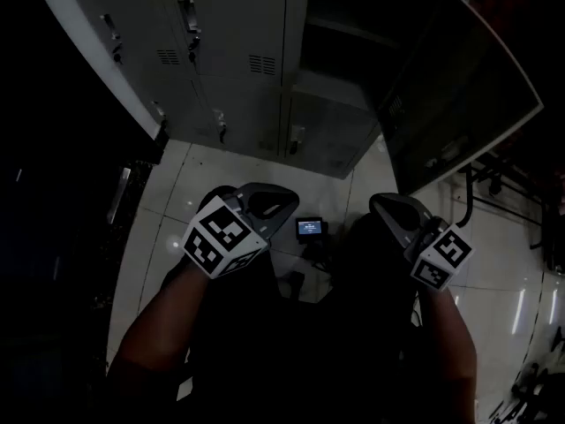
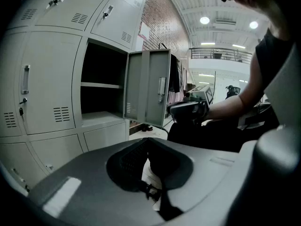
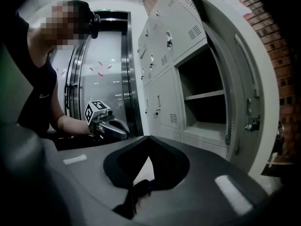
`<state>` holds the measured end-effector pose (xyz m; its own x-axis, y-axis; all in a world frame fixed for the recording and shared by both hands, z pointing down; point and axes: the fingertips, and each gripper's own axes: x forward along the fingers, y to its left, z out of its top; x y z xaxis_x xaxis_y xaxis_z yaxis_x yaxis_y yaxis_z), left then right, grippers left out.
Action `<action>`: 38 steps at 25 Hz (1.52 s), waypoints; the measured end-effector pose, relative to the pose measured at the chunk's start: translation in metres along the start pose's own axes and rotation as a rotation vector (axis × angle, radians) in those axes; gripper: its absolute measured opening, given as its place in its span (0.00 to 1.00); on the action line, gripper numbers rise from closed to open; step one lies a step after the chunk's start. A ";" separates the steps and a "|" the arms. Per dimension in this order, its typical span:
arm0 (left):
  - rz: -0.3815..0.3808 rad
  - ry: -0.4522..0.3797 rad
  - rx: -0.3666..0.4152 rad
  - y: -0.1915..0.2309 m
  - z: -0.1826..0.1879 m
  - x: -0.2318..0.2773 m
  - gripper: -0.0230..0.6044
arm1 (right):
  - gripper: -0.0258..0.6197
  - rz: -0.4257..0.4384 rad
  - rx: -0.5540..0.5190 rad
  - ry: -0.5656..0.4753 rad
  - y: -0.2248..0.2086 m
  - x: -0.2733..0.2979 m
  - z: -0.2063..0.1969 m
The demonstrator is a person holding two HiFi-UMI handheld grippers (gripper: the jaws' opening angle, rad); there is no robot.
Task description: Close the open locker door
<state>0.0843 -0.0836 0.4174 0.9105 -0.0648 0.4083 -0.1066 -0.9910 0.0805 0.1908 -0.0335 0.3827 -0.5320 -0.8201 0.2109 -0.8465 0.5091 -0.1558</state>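
Head view, left to right: our left claw (image 1: 279, 203), jaws together and empty, above the floor (image 1: 168, 210); the open locker compartment (image 1: 340, 47); its locker door (image 1: 459, 104) — swung wide to the right, touched by neither claw; our right claw (image 1: 381, 206) — likewise closed on nothing, well apart from the door.

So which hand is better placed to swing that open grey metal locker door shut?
Probably the right. The right gripper sits on the same side as the open grey metal locker door, which fills its view's right edge; the left gripper is farther off.
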 end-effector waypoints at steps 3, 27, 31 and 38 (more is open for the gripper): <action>0.001 0.002 -0.002 0.000 -0.002 0.000 0.06 | 0.04 0.001 -0.001 0.002 0.001 0.001 -0.001; 0.002 0.002 -0.013 0.001 -0.004 0.000 0.06 | 0.04 -0.183 0.003 -0.054 -0.026 -0.030 0.005; -0.001 -0.002 -0.014 0.000 -0.005 0.001 0.06 | 0.04 -0.230 0.019 -0.051 -0.039 -0.071 0.006; -0.009 -0.003 -0.010 -0.002 -0.004 0.003 0.06 | 0.15 -0.440 -0.124 -0.061 -0.112 -0.143 0.026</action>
<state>0.0855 -0.0818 0.4225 0.9128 -0.0560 0.4046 -0.1021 -0.9904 0.0932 0.3619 0.0202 0.3446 -0.1219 -0.9774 0.1729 -0.9897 0.1329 0.0534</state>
